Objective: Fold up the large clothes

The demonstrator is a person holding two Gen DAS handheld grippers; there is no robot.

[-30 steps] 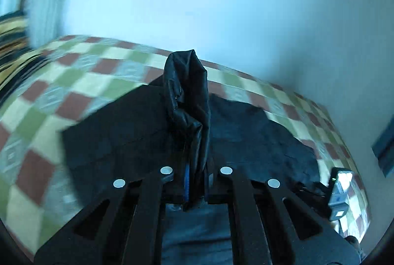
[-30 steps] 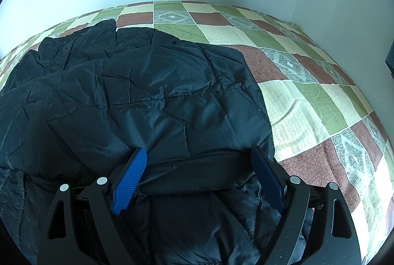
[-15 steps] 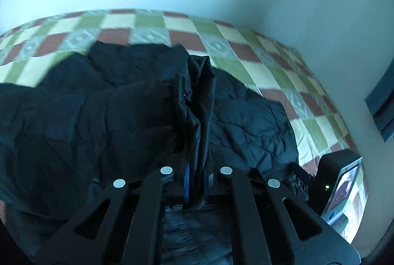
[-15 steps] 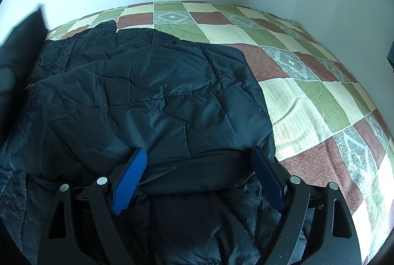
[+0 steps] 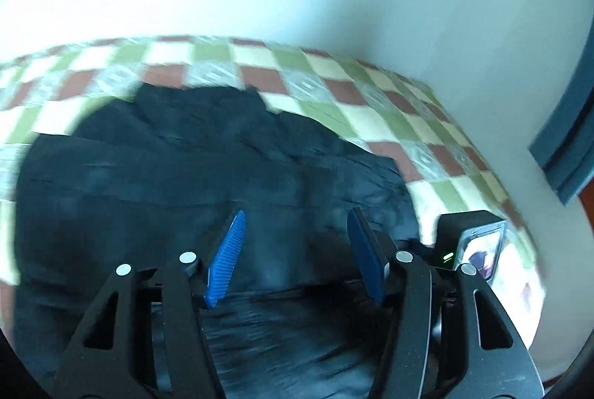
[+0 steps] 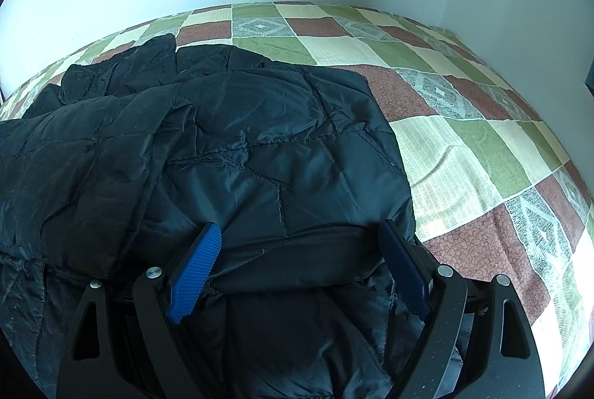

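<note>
A black quilted jacket (image 6: 260, 154) lies folded in layers on a checked bedspread (image 6: 464, 146). My right gripper (image 6: 299, 239) is open, its blue pads (image 6: 196, 265) spread just above the jacket's near hem. My left gripper (image 5: 297, 224) is open and empty above the same jacket (image 5: 185, 176), which looks blurred in the left wrist view. The folded-over layer now lies flat on the left part of the jacket (image 6: 74, 154).
The bedspread (image 5: 334, 91) runs back to pale walls on the far and right sides. The right gripper's camera unit with a lit screen (image 5: 479, 247) shows at the right of the left wrist view. A dark blue frame (image 5: 568, 146) stands on the right wall.
My left gripper opened and let go of the jacket fold it was holding up; that fold now lies flat on the jacket's left side. The right gripper has stayed open and still.
</note>
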